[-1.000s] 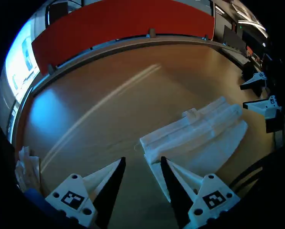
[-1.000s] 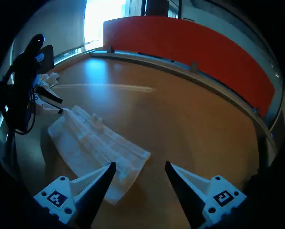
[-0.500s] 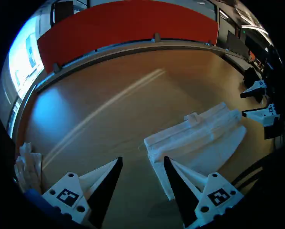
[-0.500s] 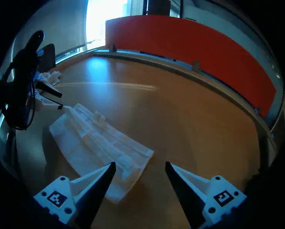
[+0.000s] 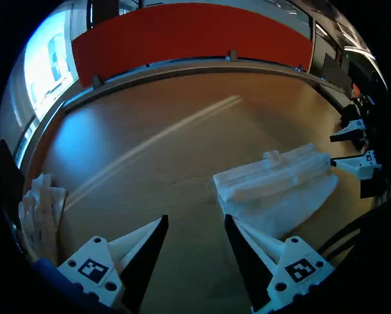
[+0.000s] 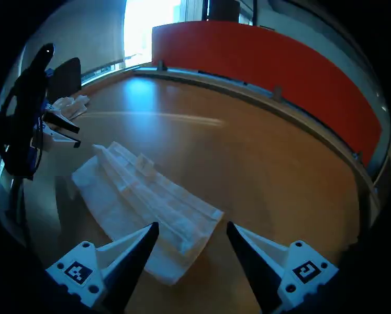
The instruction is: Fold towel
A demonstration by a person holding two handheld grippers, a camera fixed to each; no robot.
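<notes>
Though folded, towel (image 5: 279,183) corner behind left tool (image 5: 195,226).

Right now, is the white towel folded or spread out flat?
Folded: the white towel lies as a long narrow bundle with stacked layers along its top, on the wooden table.

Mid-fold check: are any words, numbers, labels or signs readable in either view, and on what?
No readable text anywhere.
Left gripper: black-and-white square markers on its fingers, a pattern, not letters or numbers.
Right gripper: matching markers, also pattern only.
Towel: plain white, no print visible.
</notes>
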